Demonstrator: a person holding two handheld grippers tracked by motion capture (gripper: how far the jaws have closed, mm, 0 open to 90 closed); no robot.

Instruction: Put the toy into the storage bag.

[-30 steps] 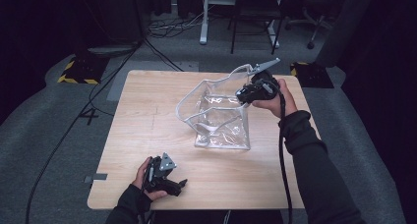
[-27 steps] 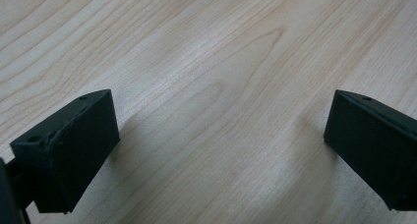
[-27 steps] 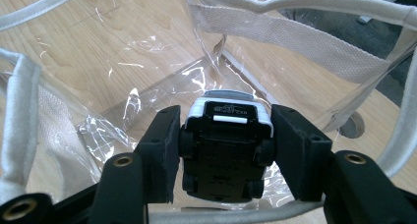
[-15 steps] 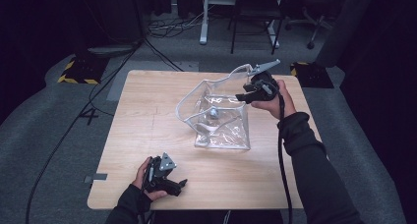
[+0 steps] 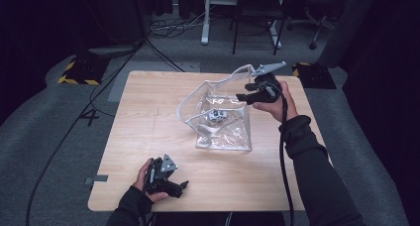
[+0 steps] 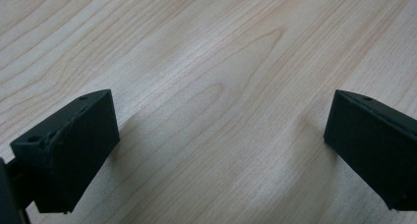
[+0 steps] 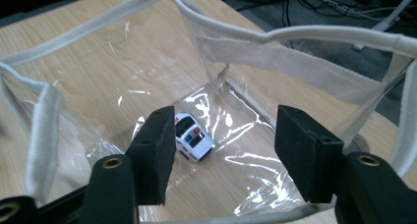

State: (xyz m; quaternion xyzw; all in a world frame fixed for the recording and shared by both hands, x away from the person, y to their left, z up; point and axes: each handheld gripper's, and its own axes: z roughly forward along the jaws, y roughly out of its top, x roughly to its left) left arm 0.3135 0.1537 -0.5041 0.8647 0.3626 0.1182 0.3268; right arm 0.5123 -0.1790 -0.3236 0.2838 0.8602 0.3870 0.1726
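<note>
toy car (image 7: 193, 137) lies inside clear bag (image 7: 275, 62) on table (image 5: 148, 132).

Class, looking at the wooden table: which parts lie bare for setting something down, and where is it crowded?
The table is bare along its left half, between the far edge and the left gripper, and along the near edge right of that gripper. The far right is crowded: the clear bag with a toy car inside, and the right gripper over its rim.
</note>
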